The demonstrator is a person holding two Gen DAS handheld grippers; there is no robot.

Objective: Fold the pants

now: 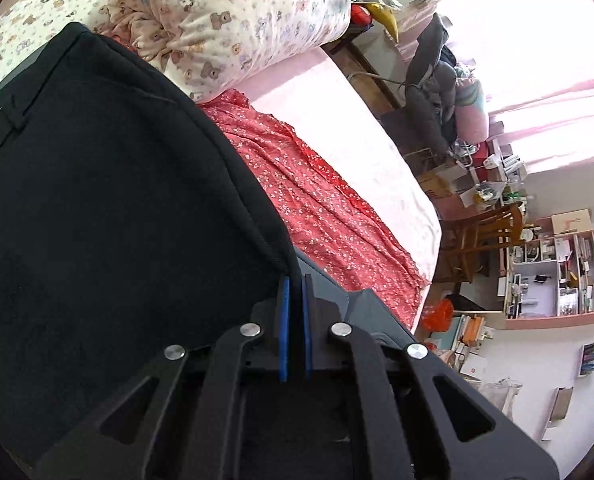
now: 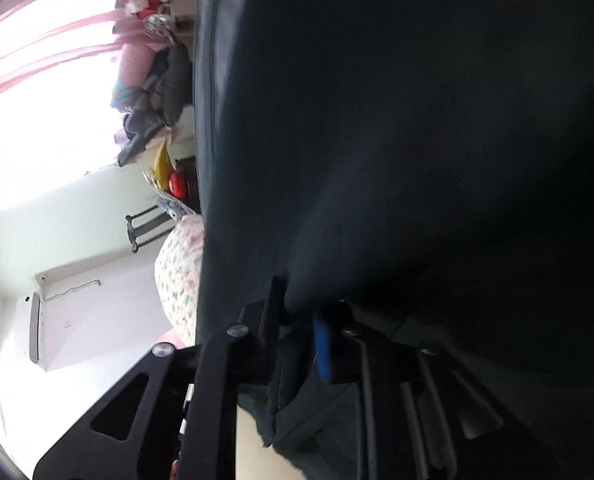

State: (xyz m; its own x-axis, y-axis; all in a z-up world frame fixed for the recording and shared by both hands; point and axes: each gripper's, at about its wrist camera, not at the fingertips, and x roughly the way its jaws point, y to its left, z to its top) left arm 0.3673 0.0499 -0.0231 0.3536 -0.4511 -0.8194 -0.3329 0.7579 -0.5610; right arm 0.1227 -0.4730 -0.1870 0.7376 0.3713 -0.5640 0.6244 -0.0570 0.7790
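Pants [image 1: 109, 184], black and held up off the bed, are seen filling most of the left wrist view, with the seamed side edge running down to the left gripper [image 1: 296, 292]. That edge is pinched between the blue pads [image 1: 284, 320], which are pressed nearly together on the cloth. To the right of the hanging edge, a red flowered cloth [image 1: 321, 216] is spread on the pink bed sheet [image 1: 353, 136], and a bear-print quilt [image 1: 249, 20] is bunched at the far end. Open sheet is left between the red cloth and the bed's far edge, beyond which a wooden chair [image 1: 485, 236] and cluttered shelves [image 1: 553, 272] are seen.

In the right wrist view, the dark fabric [image 2: 417, 140] is draped directly ahead and covers most of the frame. The right gripper [image 2: 297, 308] is clenched on a gathered fold of it, with cloth bunched between the fingers. Its vertical edge is set against the bright window side.
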